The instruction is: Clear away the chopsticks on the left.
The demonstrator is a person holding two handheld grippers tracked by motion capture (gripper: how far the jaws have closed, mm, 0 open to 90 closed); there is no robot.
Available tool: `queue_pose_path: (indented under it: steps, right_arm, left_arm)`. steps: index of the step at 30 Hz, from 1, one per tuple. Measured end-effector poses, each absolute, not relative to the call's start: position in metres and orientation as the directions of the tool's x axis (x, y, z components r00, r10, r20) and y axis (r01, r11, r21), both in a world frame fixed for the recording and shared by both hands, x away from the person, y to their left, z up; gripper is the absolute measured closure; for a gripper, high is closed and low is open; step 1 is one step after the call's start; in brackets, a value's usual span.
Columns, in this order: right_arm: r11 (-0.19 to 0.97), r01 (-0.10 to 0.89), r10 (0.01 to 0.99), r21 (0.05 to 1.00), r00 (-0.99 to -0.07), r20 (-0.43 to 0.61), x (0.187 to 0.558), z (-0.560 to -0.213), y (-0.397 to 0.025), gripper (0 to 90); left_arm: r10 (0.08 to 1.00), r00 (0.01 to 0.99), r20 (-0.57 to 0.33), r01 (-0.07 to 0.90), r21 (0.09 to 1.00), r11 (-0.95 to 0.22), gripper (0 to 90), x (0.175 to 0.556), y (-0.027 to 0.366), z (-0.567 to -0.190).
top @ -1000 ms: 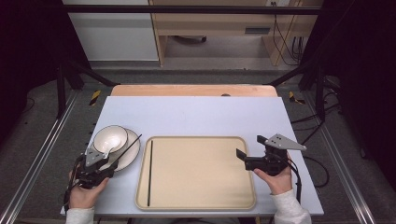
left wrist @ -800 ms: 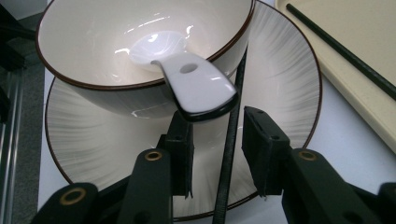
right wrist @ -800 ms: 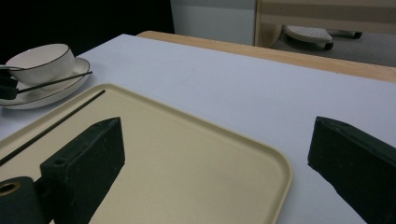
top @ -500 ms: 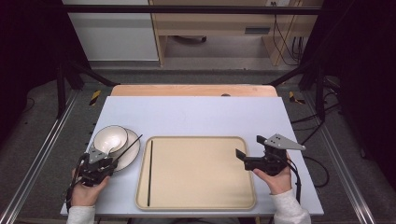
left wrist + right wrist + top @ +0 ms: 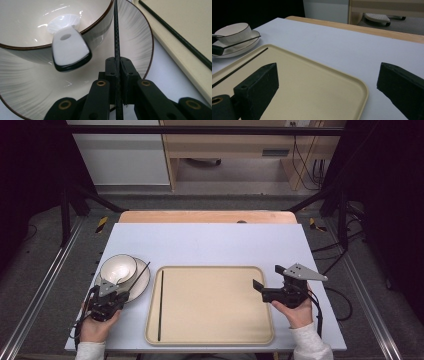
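Pinching chopstick (image 5: 116, 37) — left claw (image 5: 117, 82), right claw (image 5: 327, 82) wide

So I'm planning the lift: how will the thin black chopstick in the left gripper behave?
The chopstick looks straight and rigid, probably light. Its narrow smooth shaft, pinched near one end by the left gripper, may pivot or slip. Resting across the plate, it could drag or rock.

Left gripper (image 5: 116, 296) fingers clamped together, right gripper (image 5: 264, 285) fingers spread

Your left claw (image 5: 121, 290), clamped on the chopstick (image 5: 136, 276), has drawn slightly back toward you along the plate (image 5: 142, 285); the chopstick's tip follows.
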State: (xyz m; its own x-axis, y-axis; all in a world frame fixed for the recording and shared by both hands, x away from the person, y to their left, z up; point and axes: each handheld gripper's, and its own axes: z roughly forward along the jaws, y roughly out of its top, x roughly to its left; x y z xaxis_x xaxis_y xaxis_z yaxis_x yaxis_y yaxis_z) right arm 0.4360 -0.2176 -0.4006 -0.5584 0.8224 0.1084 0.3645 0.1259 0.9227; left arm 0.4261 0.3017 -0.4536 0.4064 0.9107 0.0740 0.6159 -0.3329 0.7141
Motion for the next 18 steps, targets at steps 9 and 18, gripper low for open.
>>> queue_pose_path:
  steps: [9, 18]
  right_arm:
    - [0.124, 0.361, 0.822, 0.924, -0.559, 0.108, 0.435, -0.399, -0.219, 4.0]
    - [0.121, 0.361, 0.825, 0.925, -0.555, 0.109, 0.435, -0.399, -0.220, 3.9]
  left_arm:
    - [0.914, 0.400, 0.065, 0.574, 0.760, -0.306, 85.1, 0.414, 0.286, -0.441]
    - [0.922, 0.384, 0.043, 0.535, 0.803, -0.261, 85.1, 0.404, 0.263, -0.435]
